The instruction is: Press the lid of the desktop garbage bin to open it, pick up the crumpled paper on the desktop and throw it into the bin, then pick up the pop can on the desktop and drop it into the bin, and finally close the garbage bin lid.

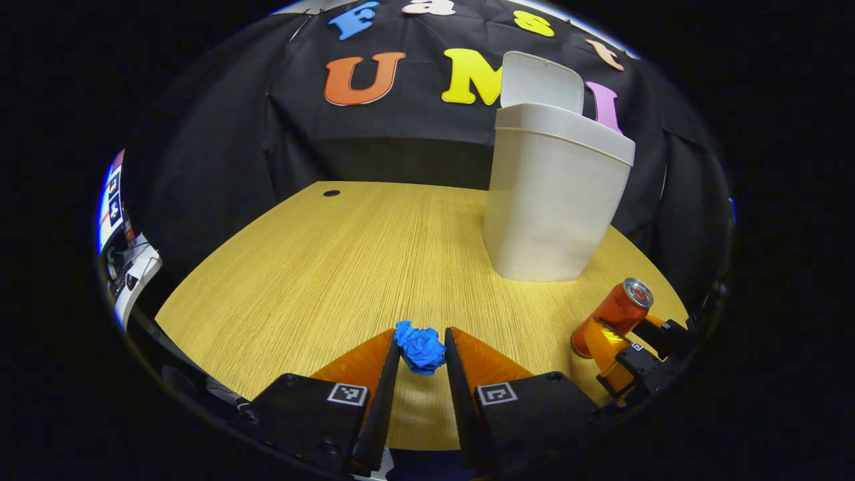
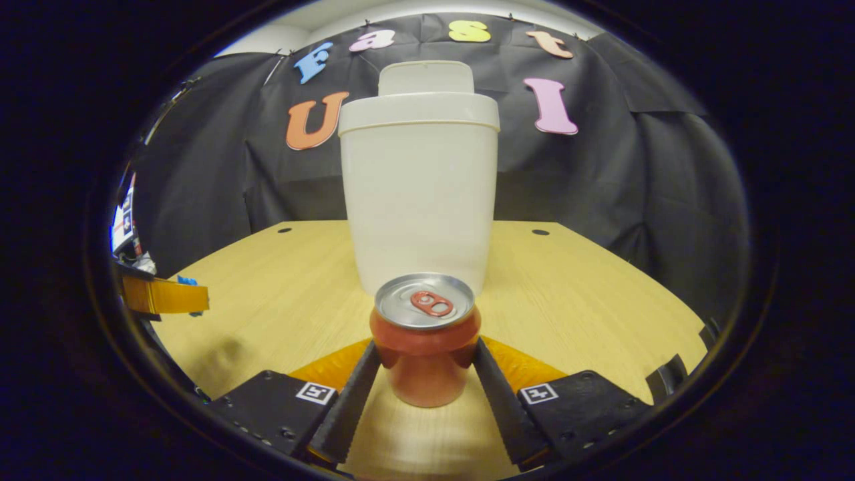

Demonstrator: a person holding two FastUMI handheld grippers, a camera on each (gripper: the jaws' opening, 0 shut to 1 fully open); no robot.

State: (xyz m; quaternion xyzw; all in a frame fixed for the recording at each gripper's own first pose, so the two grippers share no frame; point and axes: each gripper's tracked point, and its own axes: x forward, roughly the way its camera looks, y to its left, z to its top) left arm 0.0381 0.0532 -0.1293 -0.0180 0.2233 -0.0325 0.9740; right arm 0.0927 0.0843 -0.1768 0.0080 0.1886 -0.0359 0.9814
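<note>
The white garbage bin (image 1: 554, 200) stands at the back of the wooden table (image 1: 320, 267) with its lid (image 1: 541, 80) raised. A blue crumpled paper (image 1: 419, 347) lies on the table, and my left gripper (image 1: 421, 342) is shut on it, both fingertips touching its sides. To the right stands the red pop can (image 1: 618, 310), with my right gripper (image 1: 604, 337) around it. In the right gripper view the pop can (image 2: 425, 334) stands upright in front of the bin (image 2: 419, 200). My right gripper (image 2: 425, 357) presses on it from both sides. The left gripper's finger (image 2: 163, 296) shows far left.
Small dark cable holes (image 1: 331, 193) (image 2: 540, 232) mark the table's back corners. Some equipment (image 1: 127, 267) stands beyond the table's left edge. Black cloth hangs close behind the bin. Bare tabletop (image 2: 280, 300) lies between the two grippers.
</note>
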